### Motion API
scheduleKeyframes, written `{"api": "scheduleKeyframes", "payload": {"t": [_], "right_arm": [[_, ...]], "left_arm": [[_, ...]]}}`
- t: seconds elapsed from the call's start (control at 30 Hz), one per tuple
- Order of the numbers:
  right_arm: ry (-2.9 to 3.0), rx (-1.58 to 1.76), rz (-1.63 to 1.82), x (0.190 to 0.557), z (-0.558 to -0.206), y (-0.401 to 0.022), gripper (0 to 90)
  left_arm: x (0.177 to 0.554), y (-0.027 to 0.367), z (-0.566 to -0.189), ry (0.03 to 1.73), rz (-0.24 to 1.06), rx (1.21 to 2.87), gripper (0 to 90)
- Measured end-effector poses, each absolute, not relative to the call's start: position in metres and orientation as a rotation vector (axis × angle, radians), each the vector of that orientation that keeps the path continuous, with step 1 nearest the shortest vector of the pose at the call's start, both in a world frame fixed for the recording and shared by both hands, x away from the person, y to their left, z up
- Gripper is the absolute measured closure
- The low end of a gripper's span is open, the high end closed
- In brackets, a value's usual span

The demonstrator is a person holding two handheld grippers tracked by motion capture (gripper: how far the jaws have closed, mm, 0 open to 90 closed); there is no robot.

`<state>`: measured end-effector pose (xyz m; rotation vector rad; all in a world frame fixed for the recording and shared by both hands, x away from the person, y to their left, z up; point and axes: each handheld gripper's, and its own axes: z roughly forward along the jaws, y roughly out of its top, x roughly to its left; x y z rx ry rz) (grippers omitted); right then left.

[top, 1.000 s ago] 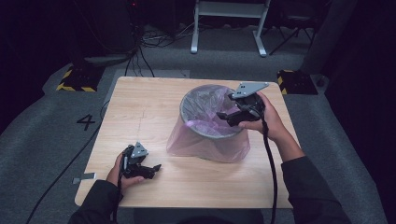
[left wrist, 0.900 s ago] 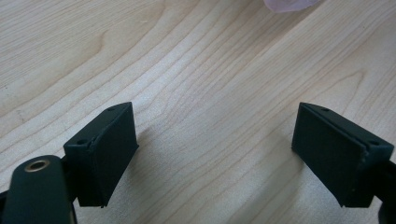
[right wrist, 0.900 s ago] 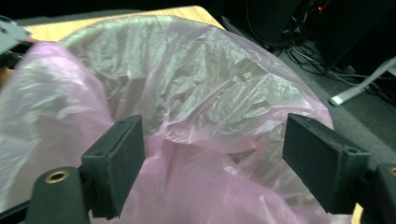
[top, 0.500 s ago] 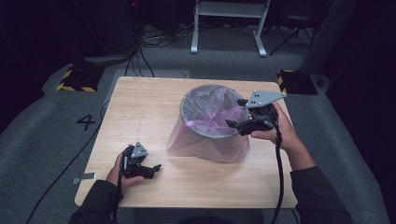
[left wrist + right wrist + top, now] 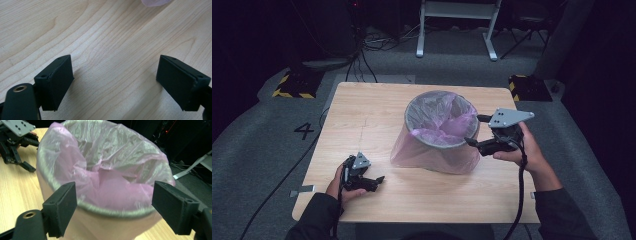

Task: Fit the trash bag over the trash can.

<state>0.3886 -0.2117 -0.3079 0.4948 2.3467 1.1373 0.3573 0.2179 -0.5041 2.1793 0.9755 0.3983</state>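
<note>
With its jaws wide and empty, the right gripper (image 5: 475, 131) should pinch the pink bag (image 5: 117, 187) at the bin (image 5: 432, 142) rim just ahead — a shallow bite, no tearing.

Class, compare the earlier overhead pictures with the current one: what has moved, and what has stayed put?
The right gripper has drawn back from over the mouth of the bin to just outside its right rim, moving toward the table's right edge. Its jaws stand open with nothing between them. The left gripper has stayed resting on the table near the front left, open. The bin and its pink bag have not shifted.
</note>
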Motion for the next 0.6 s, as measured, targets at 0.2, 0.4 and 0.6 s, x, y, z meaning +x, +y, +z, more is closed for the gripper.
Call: {"api": "scheduleKeyframes", "payload": {"t": [0.2, 0.4, 0.6], "right_arm": [[2.336, 0.507, 1.120, 0.381, -0.317, -0.221, 19.8], [2.333, 0.527, 1.094, 0.377, -0.329, -0.228, 19.6], [2.346, 0.555, 1.056, 0.378, -0.341, -0.234, 19.4]], "left_arm": [[0.357, 0.218, -0.504, 0.975, 0.399, 2.180, 13.8], [0.357, 0.218, -0.504, 0.976, 0.399, 2.179, 13.8], [0.357, 0.218, -0.504, 0.975, 0.399, 2.179, 13.8]]}}
